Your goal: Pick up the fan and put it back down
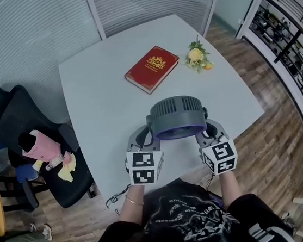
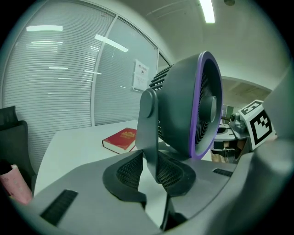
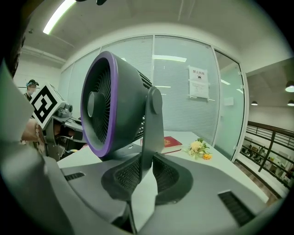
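Your left gripper (image 1: 143, 139) is clenched on the fan (image 1: 177, 117). Its dark, mesh-textured pads (image 2: 127, 170) press a flat grey strut (image 2: 148, 133) on that side of the stand. The fan sits between your two tools, over the near edge of the table (image 1: 99, 96) and right in front of you. Your right gripper (image 1: 210, 129) grasps the matching strut on the other side in the same way.

The two-handed hold looks secure, so I judge the pick-up made or under way. No view settles whether the base is clear of the tabletop. What is left is to set the fan down flat and let go with both tools.

At far left, the black office chair (image 1: 15, 123) is padded, with soft clutter on its seat. The table is smooth, matte white and rounded at the corners. The red book (image 1: 152, 68) is a hardback with a gilt emblem. The fan is a drum of matte grey plastic with a slotted rear housing and a purple rim. The yellow flowers (image 1: 198, 56) lie at far right.
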Tool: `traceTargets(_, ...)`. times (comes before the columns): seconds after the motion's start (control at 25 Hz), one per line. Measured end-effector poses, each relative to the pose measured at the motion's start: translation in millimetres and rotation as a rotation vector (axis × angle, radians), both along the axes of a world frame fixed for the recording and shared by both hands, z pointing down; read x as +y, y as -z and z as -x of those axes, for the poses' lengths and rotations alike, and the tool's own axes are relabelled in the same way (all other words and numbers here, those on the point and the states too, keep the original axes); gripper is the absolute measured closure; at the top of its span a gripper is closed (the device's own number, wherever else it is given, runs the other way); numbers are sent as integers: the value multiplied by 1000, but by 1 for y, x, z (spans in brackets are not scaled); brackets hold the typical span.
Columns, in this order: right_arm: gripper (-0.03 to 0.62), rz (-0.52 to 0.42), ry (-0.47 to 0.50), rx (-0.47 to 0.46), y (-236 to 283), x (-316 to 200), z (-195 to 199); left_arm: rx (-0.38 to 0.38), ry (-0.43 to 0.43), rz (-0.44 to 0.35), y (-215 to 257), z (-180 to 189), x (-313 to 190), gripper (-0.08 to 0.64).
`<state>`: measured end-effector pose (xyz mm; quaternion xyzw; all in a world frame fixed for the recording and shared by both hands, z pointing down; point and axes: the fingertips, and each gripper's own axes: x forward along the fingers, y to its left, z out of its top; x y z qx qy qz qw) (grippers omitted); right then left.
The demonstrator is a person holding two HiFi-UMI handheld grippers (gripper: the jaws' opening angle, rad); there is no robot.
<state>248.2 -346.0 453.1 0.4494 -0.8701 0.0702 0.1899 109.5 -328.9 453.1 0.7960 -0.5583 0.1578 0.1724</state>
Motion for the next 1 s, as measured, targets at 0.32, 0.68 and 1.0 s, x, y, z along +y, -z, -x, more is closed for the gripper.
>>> traceTargets(0.32,531,52,36,3,-33,-48,-32,-10,22,46,-40,-34,-41,475)
traceTargets(0.68,541,120,97,-16,-79,-77,-20,-82,96,147,-95,-26,-56,469)
traceTargets(1.0,540,171,226,-4,-110,-100,18,-109,219,201,-123,6,-62,469)
